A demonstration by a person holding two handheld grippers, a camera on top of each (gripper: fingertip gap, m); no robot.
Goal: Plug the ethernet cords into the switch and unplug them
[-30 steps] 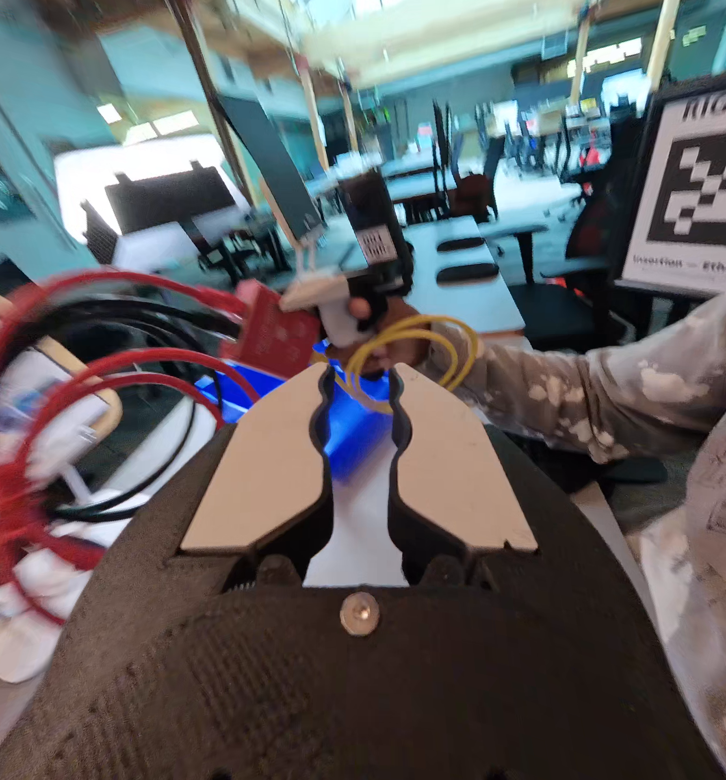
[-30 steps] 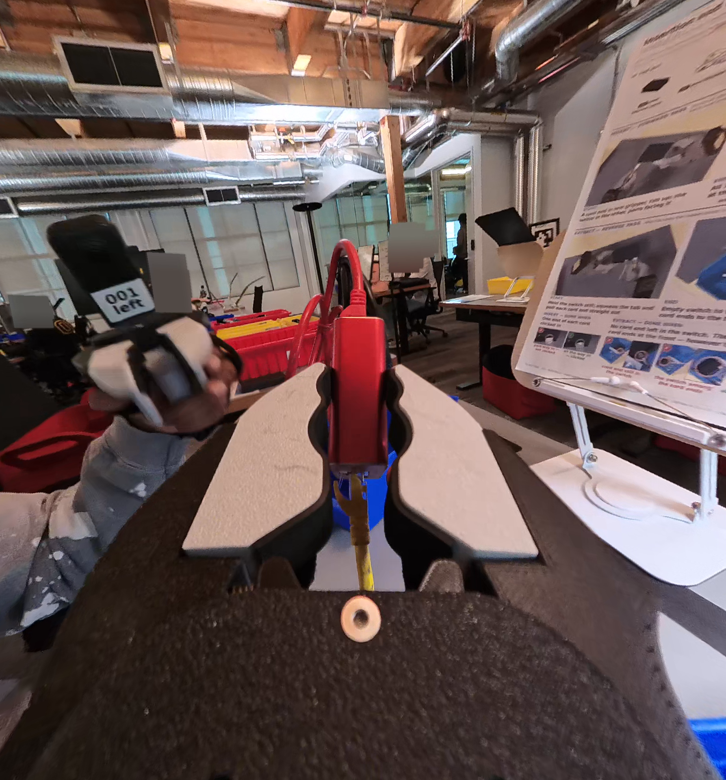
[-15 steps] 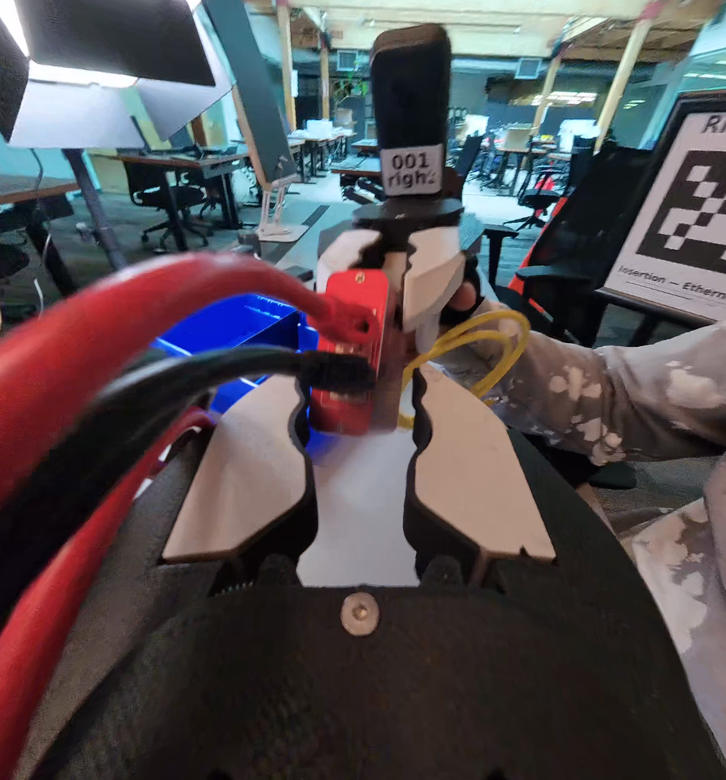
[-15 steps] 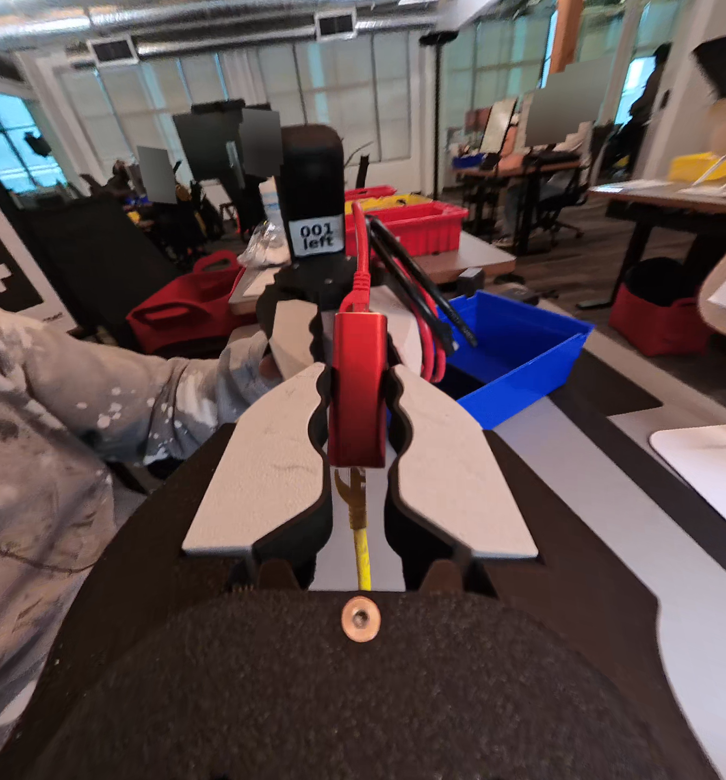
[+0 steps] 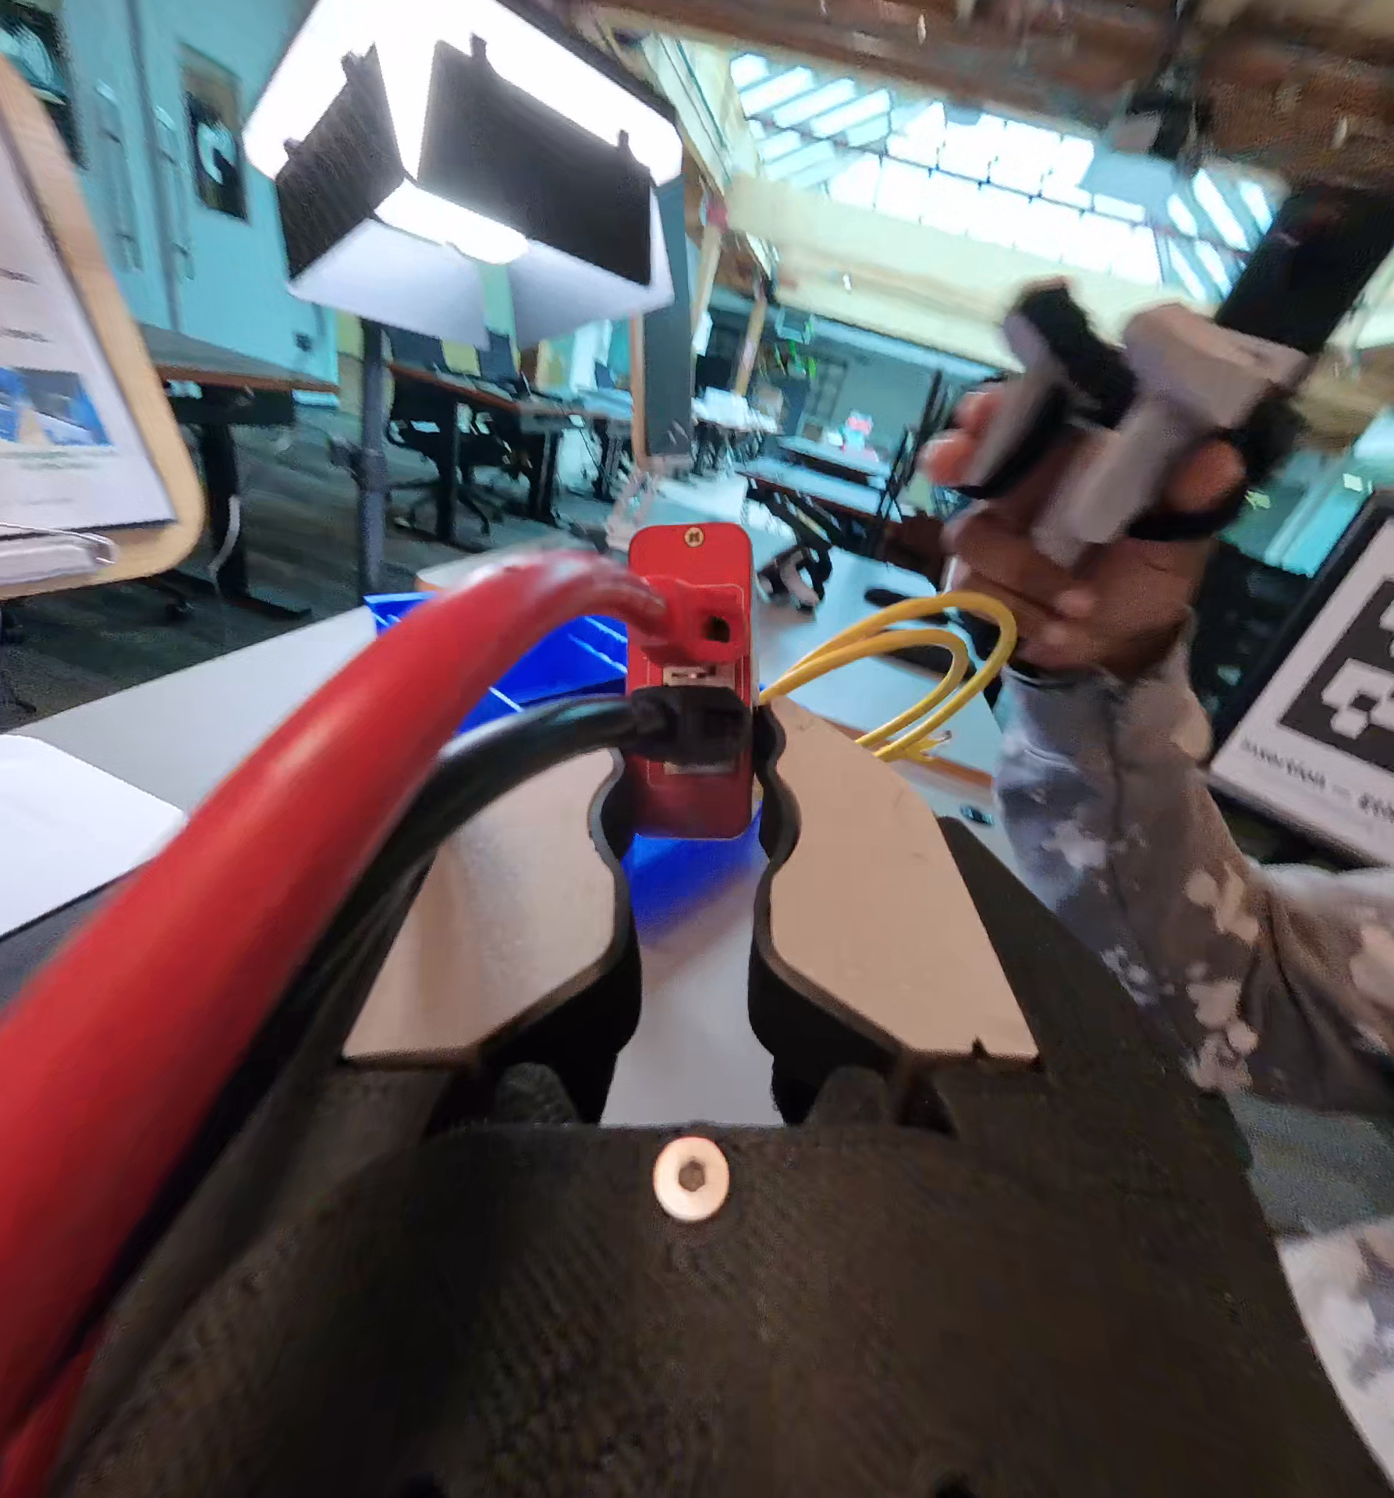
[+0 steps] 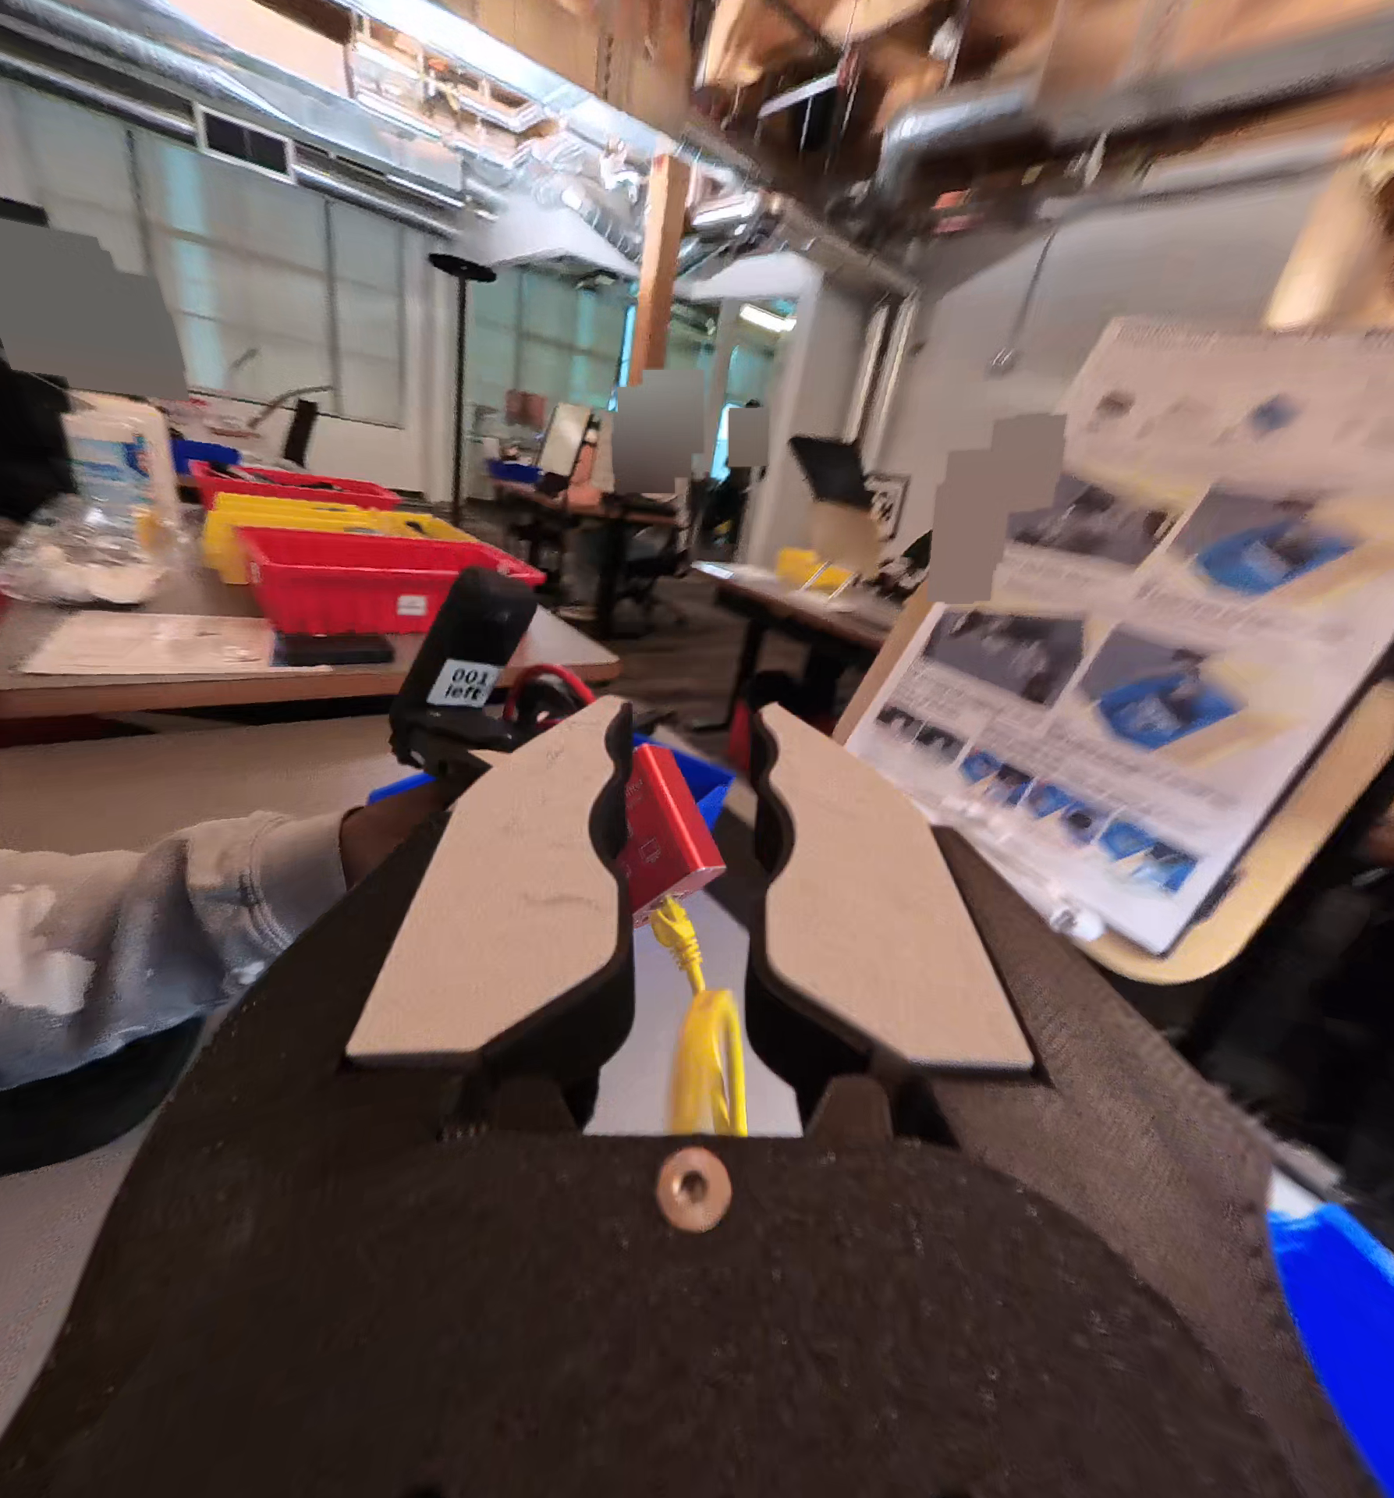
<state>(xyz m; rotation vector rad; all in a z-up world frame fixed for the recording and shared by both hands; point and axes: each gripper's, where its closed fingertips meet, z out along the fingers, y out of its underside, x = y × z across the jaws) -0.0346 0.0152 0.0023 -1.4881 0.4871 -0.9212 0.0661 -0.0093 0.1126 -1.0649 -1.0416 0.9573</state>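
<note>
The red ethernet switch point(image 5: 689, 616) is pinched upright between the fingertips of the left claw point(image 5: 689, 742) and is held in the air above the pale worktop point(image 5: 150, 729). A thick red ethernet cord point(image 5: 272, 811) is plugged into the upper port on the switch's left face, and a black ethernet cord point(image 5: 515, 746) is plugged in just below it. Both cords are swept towards the near left, over the claw's left finger. A yellow ethernet cord point(image 6: 705, 1054) is plugged into the opposite face of the switch, and its loops are seen hanging to the right of the switch in the left wrist view.

The right claw point(image 6: 692, 717) is spread wide and nothing is gripped by it. In the left wrist view it is seen blurred, raised to the far right and apart from the switch. From its own camera the switch is framed, tilted, in the gap between its fingers, with the yellow plug at the near end.

A blue bin point(image 5: 547, 656) is seen on the worktop just behind the switch. An instruction board point(image 6: 1123, 689) is propped on a stand at one side, and a black-and-white marker board point(image 5: 1366, 689) at the other. Red bins point(image 6: 353, 567) and a yellow bin point(image 6: 312, 519) are set on a farther table, and a studio light point(image 5: 466, 186) is raised behind the worktop.
</note>
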